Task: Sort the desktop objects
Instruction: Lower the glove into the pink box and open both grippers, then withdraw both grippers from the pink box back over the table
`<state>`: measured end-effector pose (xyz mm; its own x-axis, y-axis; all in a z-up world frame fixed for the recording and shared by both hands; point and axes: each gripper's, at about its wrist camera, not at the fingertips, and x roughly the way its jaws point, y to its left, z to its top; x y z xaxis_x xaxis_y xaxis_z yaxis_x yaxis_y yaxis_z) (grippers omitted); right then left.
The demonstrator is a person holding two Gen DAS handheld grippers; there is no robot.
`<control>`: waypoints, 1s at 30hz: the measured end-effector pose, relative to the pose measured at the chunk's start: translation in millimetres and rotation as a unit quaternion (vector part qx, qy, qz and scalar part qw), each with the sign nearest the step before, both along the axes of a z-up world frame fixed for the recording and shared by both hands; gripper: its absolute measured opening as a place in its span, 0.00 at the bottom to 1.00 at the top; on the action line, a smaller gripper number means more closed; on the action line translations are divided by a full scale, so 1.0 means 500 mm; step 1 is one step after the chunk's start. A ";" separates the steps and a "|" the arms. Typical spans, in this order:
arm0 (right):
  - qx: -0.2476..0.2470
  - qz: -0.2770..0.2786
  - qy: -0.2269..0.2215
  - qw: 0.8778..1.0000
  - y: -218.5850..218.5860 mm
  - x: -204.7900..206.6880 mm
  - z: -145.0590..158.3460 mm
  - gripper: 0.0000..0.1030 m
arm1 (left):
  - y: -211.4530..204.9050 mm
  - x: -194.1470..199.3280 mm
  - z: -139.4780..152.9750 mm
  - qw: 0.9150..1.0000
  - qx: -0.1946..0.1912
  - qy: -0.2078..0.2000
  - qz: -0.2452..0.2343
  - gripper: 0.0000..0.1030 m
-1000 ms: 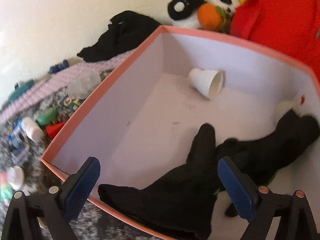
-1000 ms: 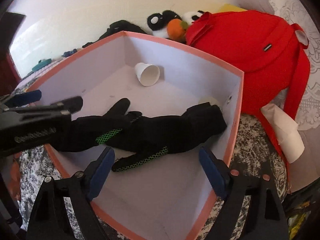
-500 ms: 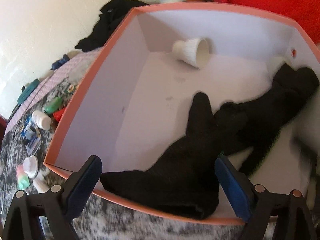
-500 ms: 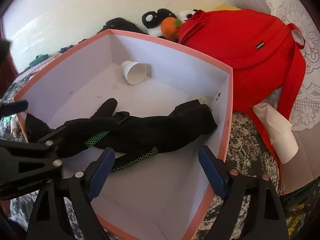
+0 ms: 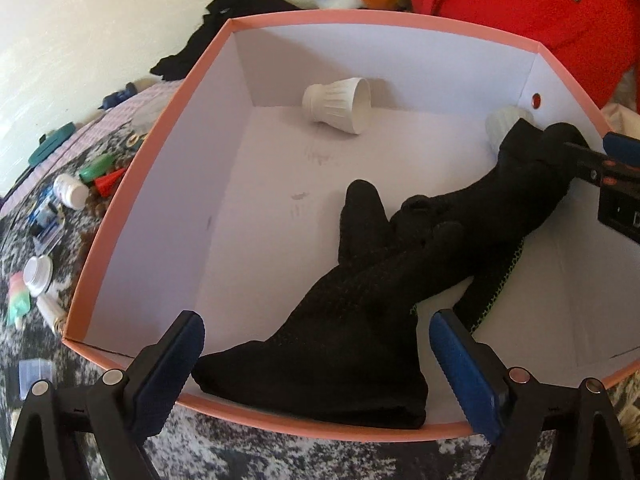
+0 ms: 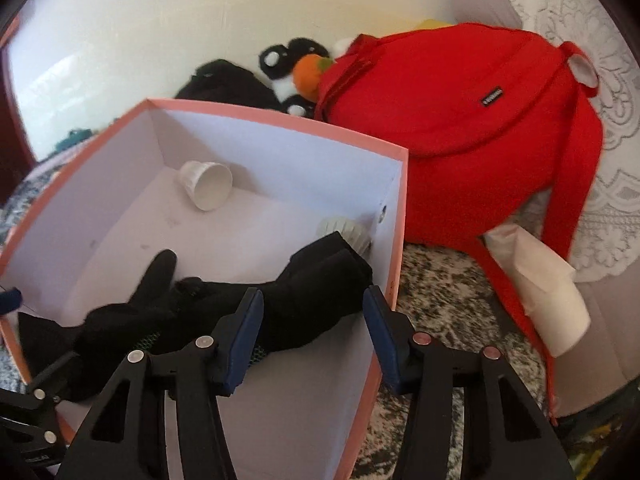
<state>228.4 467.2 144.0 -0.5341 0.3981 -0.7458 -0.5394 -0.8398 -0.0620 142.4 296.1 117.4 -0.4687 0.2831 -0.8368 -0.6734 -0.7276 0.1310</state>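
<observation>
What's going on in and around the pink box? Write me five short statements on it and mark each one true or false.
1. Black gloves lie inside the pink box. True.
2. The white cup in the box stands upright. False: it lies on its side near the back wall.
3. The left claw is open and holds nothing. True.
4. The red backpack sits inside the box. False: it rests outside, beyond the box's far corner.
5. The right claw is shut on a glove. False: its jaws stand apart over the box's right wall, holding nothing.
</observation>
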 end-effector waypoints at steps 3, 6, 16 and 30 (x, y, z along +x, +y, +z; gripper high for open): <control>0.039 0.001 0.016 0.999 -0.007 -0.001 0.006 0.49 | -0.007 0.008 -0.003 0.999 0.017 -0.021 0.017 0.87; 0.117 -0.033 0.016 0.992 -0.006 -0.025 0.003 0.82 | -0.019 -0.004 -0.016 0.994 0.059 -0.088 0.030 0.81; 0.144 -0.010 0.004 0.990 -0.037 -0.077 0.005 0.91 | -0.039 -0.028 -0.025 0.992 0.060 -0.089 0.066 0.95; 0.095 -0.115 -0.002 0.989 0.014 0.031 0.019 0.92 | -0.043 -0.020 0.019 0.992 0.114 -0.032 0.036 0.93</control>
<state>244.0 474.0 153.6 -0.4094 0.6421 -0.6482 -0.7145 -0.6674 -0.2099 132.4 274.5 127.0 -0.4429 0.4367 -0.7830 -0.6209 -0.7794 -0.0834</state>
